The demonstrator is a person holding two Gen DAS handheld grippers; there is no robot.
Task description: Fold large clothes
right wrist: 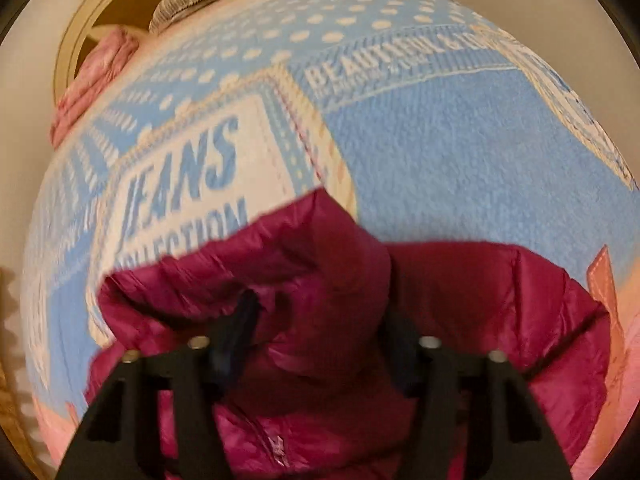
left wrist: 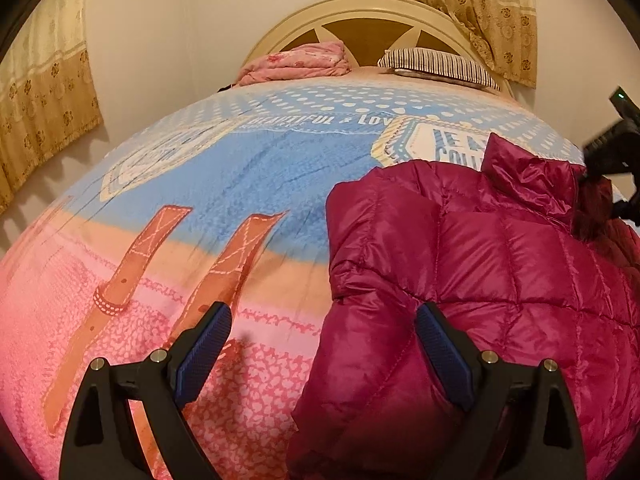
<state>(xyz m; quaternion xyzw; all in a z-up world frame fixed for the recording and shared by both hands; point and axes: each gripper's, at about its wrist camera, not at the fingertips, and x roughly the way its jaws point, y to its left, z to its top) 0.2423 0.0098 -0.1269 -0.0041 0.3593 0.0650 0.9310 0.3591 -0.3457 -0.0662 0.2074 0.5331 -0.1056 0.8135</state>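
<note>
at the far left of the left wrist view a beige flowered curtain (left wrist: 44,92) hangs against the pale wall, and below it the bed (left wrist: 224,184) fills the frame under a printed cover of blue, peach and pink with two brown strap motifs. the left hand-held gripper (left wrist: 323,332) hovers low over the pink part of the cover with its blue-padded fingers (left wrist: 204,344) spread wide apart and nothing pressed between them; one finger sits over bare cover, the other over the near edge of the magenta puffer jacket (left wrist: 480,264). behind, at the cream headboard (left wrist: 360,12), lie a folded pink blanket (left wrist: 296,62) and, further right, a striped pillow (left wrist: 436,65), both well apart from the jacket. a second flowered curtain (left wrist: 472,4) hangs above the pillow. the jacket lies in a quilted heap on the right half of the bed, its collar raised at the far right, where the right hand-held gripper (left wrist: 612,148) meets it at the frame edge. in the blurred right wrist view that hand-held gripper (right wrist: 320,320) has jacket fabric bunched between its fingers, clamped on the collar area, which covers part of the printed lettering
</note>
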